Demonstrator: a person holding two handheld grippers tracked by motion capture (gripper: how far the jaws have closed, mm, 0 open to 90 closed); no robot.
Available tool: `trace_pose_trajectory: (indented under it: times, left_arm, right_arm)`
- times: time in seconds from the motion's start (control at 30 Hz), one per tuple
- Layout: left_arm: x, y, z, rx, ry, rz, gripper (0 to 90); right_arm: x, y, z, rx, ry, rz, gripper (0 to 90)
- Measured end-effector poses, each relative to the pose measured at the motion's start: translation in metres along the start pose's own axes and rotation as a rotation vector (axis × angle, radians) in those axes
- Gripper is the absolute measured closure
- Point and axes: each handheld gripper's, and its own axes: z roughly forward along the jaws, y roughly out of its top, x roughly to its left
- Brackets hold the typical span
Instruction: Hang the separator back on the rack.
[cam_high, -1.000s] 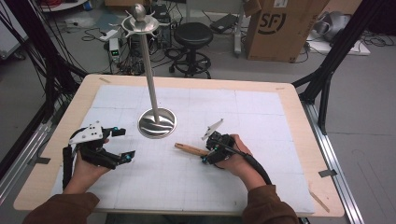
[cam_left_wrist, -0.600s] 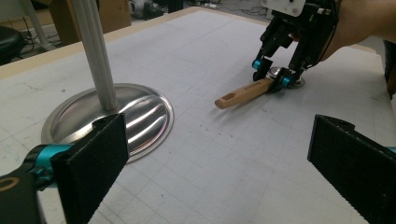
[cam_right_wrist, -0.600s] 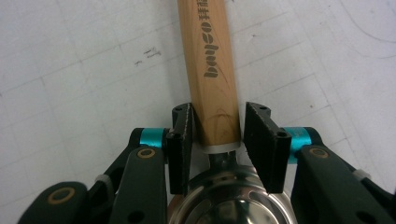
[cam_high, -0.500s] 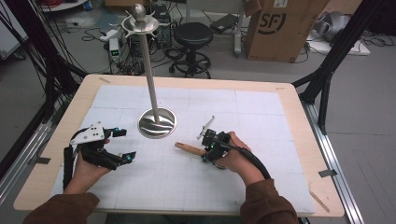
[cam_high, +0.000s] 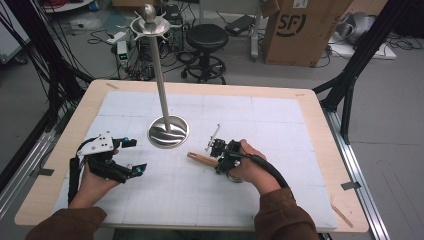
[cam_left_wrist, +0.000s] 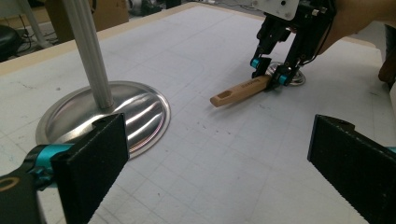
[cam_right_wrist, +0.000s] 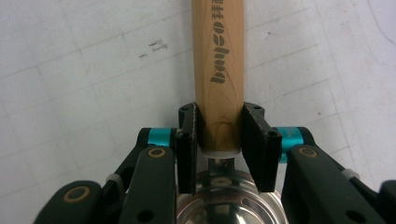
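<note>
A scoop with a wooden handle (cam_high: 201, 159) and a small metal bowl (cam_right_wrist: 229, 205) lies flat on the white mat, right of centre. My right gripper (cam_high: 220, 160) sits low over it. Its jaws have just been closing, and both pads (cam_right_wrist: 187, 140) now press the sides of the handle (cam_right_wrist: 218, 56) just ahead of the bowl. The left gripper view also has the right gripper (cam_left_wrist: 271, 77) on the handle (cam_left_wrist: 238, 91). My left gripper (cam_high: 136, 155) rests at the mat's left, open and empty (cam_left_wrist: 219, 154).
A tall metal stand, with its round base (cam_high: 168, 132) and thin pole (cam_high: 160, 75), rises from the middle of the mat, between the two grippers and a little behind them. The wooden table edge (cam_high: 200, 87) frames the mat. Stools, boxes and cables lie on the floor beyond.
The right gripper's jaws have narrowed onto the wooden handle, and the hand has settled slightly. The left hand and the stand have stayed put.
</note>
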Motion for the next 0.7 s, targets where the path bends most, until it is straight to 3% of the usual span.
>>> trace_pose_trajectory:
  times: [0.2, 0.4, 0.43, 0.5, 0.53, 0.57, 0.67, 0.7]
  left_arm:
    - [0.000, 0.000, -0.001, 0.002, 0.000, -0.001, 6.0]
    - [0.001, -0.001, -0.002, 0.003, 0.002, -0.002, 6.0]
    - [0.001, -0.001, -0.002, 0.003, 0.002, -0.002, 6.0]
    - [0.000, 0.000, -0.001, 0.004, 0.001, -0.002, 6.0]
    - [0.000, 0.000, -0.001, 0.003, 0.000, -0.003, 6.0]
    - [0.000, 0.000, -0.001, 0.002, -0.001, -0.004, 6.0]
    - [0.000, 0.000, -0.001, 0.000, -0.003, -0.004, 6.0]
    - [-0.001, 0.000, -0.001, 0.000, -0.001, -0.006, 6.0]
  right_arm:
    - [0.001, -0.007, -0.001, -0.051, -0.004, -0.003, 68.7]
    - [0.001, -0.016, -0.010, -0.129, 0.029, 0.000, 68.8]
    - [0.001, -0.019, -0.016, -0.168, 0.030, 0.008, 68.8]
    - [0.002, -0.021, -0.020, -0.184, 0.034, 0.014, 68.8]
    - [0.002, -0.025, -0.028, -0.233, 0.038, 0.022, 68.8]
    - [0.002, -0.025, -0.028, -0.233, 0.038, 0.022, 68.8]
    - [0.004, -0.031, -0.038, -0.299, 0.041, 0.029, 68.8]
    - [0.006, -0.035, -0.044, -0.340, 0.040, 0.031, 68.8]
